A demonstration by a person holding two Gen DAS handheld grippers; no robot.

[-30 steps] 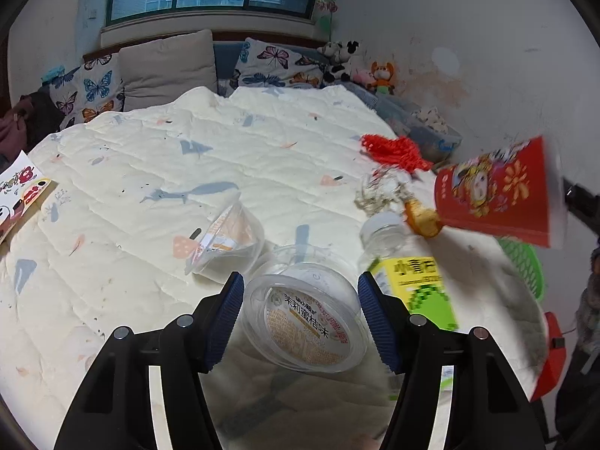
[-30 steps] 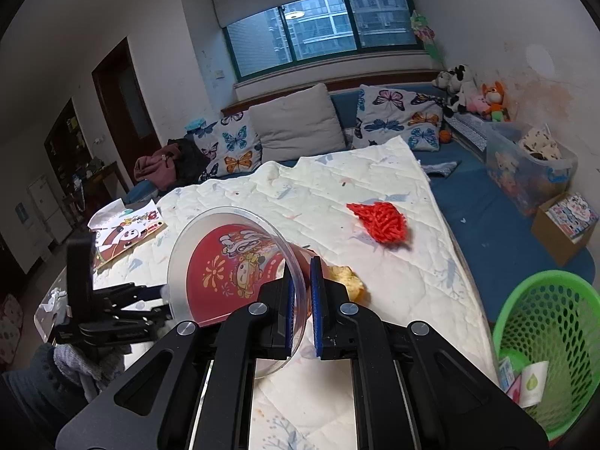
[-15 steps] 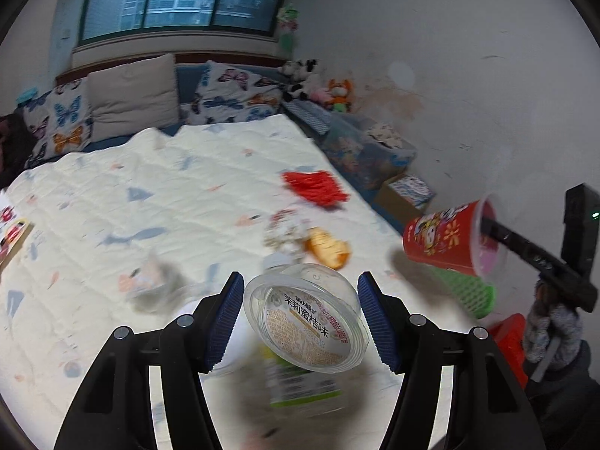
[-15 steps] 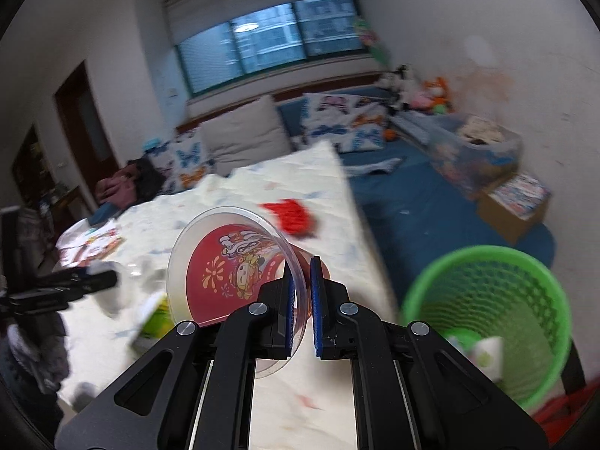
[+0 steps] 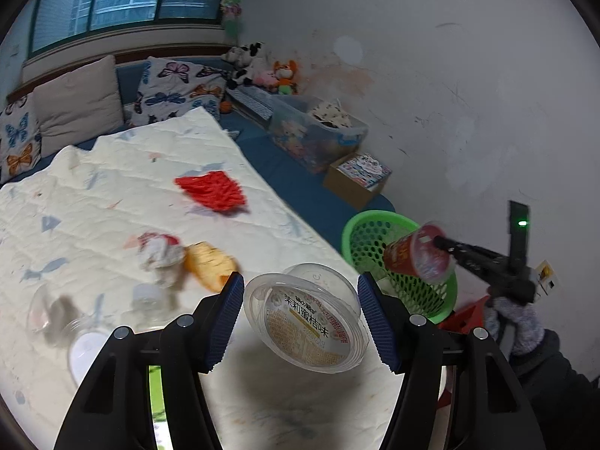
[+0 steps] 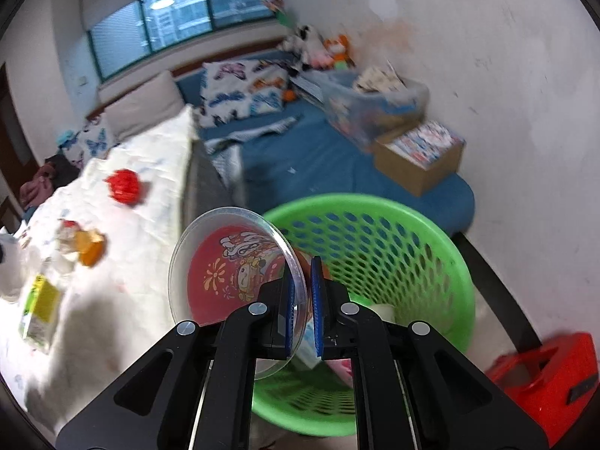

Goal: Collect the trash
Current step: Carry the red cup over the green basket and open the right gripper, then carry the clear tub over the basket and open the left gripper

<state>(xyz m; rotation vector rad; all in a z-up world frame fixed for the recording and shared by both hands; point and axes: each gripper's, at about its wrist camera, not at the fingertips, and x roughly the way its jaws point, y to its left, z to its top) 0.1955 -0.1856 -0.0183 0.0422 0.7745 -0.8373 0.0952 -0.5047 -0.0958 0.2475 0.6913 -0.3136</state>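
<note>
My left gripper (image 5: 300, 317) is shut on a clear round plastic tub (image 5: 305, 328) with a printed label, held above the bed's near right corner. My right gripper (image 6: 300, 302) is shut on the clear lid rim of a red printed cup (image 6: 232, 273), held over the rim of the green mesh trash basket (image 6: 375, 232). In the left wrist view the red cup (image 5: 416, 255) hangs over the basket (image 5: 369, 232) beside the bed. Loose trash lies on the white quilt: a red net (image 5: 212, 189), a crumpled wrapper (image 5: 159, 251), an orange piece (image 5: 210, 264), a bottle (image 6: 41, 303).
The green basket holds some trash at its bottom (image 6: 382, 311). A red object (image 6: 543, 371) sits on the floor right of the basket. A cardboard box (image 6: 420, 157) and a clear storage bin (image 6: 375, 105) stand along the wall on the blue mat. Pillows (image 5: 78, 105) line the bed's far end.
Both grippers have swung right from over the bed toward the green basket. The red cup now hangs over the basket rim. The left gripper carries the clear tub toward the bed's right edge.
</note>
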